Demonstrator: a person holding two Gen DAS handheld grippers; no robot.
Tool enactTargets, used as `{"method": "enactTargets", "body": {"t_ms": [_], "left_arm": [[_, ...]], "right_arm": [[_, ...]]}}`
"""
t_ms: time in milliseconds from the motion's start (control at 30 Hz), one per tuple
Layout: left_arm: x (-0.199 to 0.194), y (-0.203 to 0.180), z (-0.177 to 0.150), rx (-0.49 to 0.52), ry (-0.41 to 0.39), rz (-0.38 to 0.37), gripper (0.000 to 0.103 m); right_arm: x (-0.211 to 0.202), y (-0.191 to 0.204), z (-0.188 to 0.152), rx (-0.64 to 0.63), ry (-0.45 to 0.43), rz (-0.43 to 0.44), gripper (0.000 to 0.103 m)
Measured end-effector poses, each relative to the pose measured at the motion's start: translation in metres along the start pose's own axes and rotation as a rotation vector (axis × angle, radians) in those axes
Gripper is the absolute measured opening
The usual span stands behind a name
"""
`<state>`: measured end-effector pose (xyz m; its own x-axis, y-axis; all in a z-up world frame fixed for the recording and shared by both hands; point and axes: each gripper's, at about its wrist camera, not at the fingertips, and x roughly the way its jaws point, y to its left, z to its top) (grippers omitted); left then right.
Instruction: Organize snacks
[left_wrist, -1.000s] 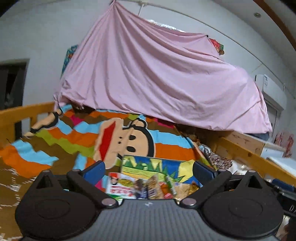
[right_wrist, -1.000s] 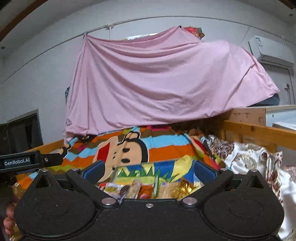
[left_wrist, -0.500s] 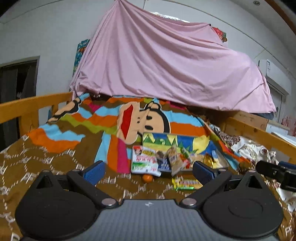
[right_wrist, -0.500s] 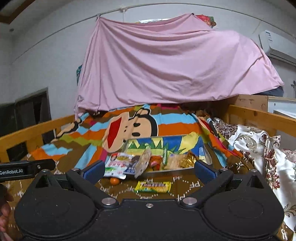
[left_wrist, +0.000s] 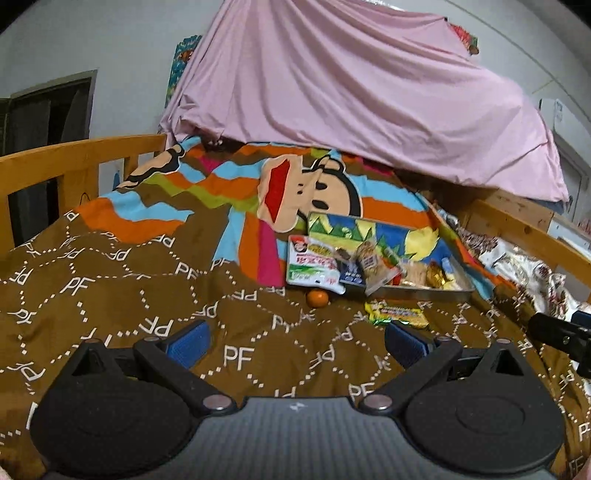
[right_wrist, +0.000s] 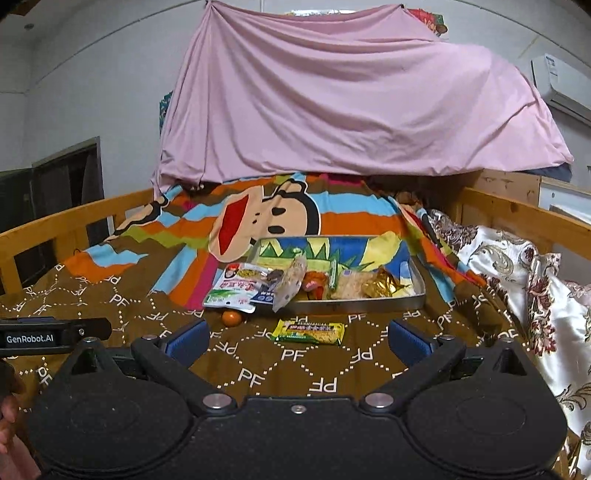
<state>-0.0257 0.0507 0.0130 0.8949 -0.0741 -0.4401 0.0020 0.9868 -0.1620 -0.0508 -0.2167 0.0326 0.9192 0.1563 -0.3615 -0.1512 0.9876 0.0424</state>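
A metal tray (right_wrist: 369, 302) (left_wrist: 424, 293) with a colourful cartoon liner lies on the brown bedspread, with several snack packets piled at its near side. A white and red packet (right_wrist: 236, 290) (left_wrist: 314, 264) hangs over its left corner. On the spread in front lie a small orange (right_wrist: 231, 317) (left_wrist: 317, 297) and a yellow-green snack bar (right_wrist: 309, 332) (left_wrist: 399, 314). My right gripper (right_wrist: 297, 339) is open, just short of the bar. My left gripper (left_wrist: 295, 341) is open too, further left, with nothing between its fingers.
Wooden bed rails (right_wrist: 524, 210) (left_wrist: 74, 158) run along both sides. A floral quilt (right_wrist: 517, 273) is bunched at the right. A pink sheet (right_wrist: 351, 103) hangs over the far end. The other gripper's body (right_wrist: 55, 334) (left_wrist: 561, 332) shows at each view's edge.
Both views have tilted down from the pink sheet towards the bed; the tray, orange and snack bar now show in full ahead of the fingers. Both grippers stayed open.
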Motion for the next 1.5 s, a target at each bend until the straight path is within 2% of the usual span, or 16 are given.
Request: {"method": "enactTargets", "body": {"t_ms": [1000, 1500], "left_arm": [[0.019, 0.004, -0.006, -0.021, 0.117, 0.056, 0.103], [0.04, 0.01, 0.0, -0.081, 0.141, 0.094, 0.103]], "right_arm": [[0.03, -0.001, -0.008, 0.017, 0.145, -0.006, 0.102], [0.05, 0.001, -0.006, 0.013, 0.187, 0.027, 0.102]]}}
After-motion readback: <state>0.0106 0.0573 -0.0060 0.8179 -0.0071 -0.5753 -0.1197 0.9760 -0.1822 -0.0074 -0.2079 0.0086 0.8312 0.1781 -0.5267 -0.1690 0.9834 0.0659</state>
